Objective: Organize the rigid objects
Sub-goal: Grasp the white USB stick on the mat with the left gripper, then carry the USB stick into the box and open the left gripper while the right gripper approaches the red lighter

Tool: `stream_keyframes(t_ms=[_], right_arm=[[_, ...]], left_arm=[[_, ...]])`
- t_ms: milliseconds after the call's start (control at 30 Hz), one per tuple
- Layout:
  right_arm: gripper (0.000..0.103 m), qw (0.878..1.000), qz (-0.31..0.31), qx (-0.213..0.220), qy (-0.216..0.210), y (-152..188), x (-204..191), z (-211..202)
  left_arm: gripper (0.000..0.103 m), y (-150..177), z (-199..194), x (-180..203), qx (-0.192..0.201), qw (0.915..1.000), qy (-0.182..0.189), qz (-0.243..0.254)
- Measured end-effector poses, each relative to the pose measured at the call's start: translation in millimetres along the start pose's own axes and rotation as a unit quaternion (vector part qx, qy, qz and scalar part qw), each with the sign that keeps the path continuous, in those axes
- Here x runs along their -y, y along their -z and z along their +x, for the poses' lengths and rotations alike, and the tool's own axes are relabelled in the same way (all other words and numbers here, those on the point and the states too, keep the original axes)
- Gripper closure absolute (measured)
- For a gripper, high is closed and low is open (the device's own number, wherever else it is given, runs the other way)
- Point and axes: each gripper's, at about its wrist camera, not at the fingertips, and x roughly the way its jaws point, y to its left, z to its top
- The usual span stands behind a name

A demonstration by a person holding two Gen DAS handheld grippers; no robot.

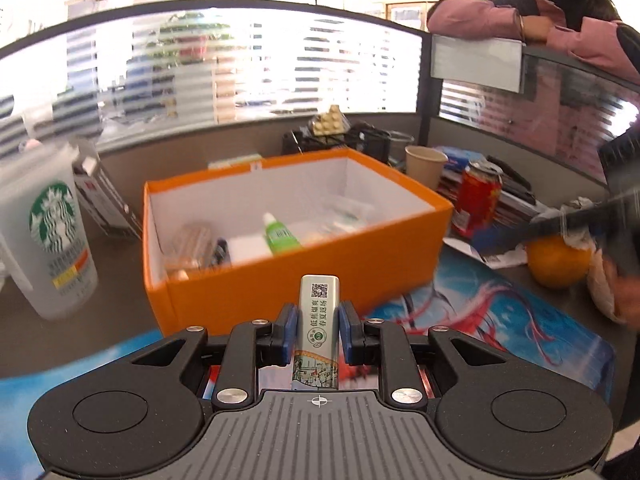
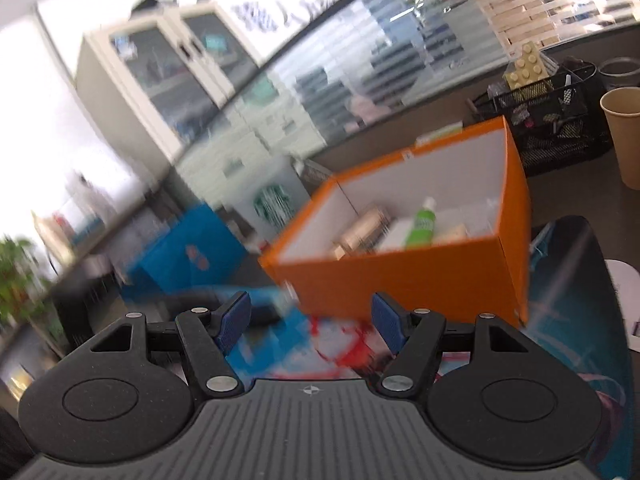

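The right gripper (image 2: 312,322) is standing open above a colourful mat (image 2: 568,300), with nothing between its blue pads (image 2: 234,320). Ahead, an orange box (image 2: 420,276) is sitting on the counter (image 2: 576,188), holding a green bottle (image 2: 421,226) and a metallic cylinder (image 2: 366,228). A paper cup (image 2: 626,136) and a black mesh basket (image 2: 556,120) are standing beyond it.

The open cardboard box (image 1: 304,280) is orange outside, white inside. The slim metal tin (image 1: 319,332) is silver-green with a printed code. The small squeeze bottle (image 1: 280,236) is green, white-capped. The mat (image 1: 500,320) swirls blue, red, white. The drink can (image 1: 480,200) is red.
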Motion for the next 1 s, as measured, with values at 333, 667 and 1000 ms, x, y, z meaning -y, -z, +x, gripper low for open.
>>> stream_keyframes(t_ms=[333,667,1000], right_arm=[[0.036,0.994,-0.064,-0.066,0.059,41,-1,25],[0.029,0.993,-0.074,-0.068,0.065,44,1,23],[0.030,0.992,-0.075,-0.081,0.065,47,2,31]], left_arm=[[0.082,-61,47,-41,-0.031,0.9993,-0.015,-0.018],[0.085,-79,112,-76,-0.105,0.9927,-0.020,-0.056],[0.095,-70,146,-86,-0.163,0.9835,-0.034,-0.071]])
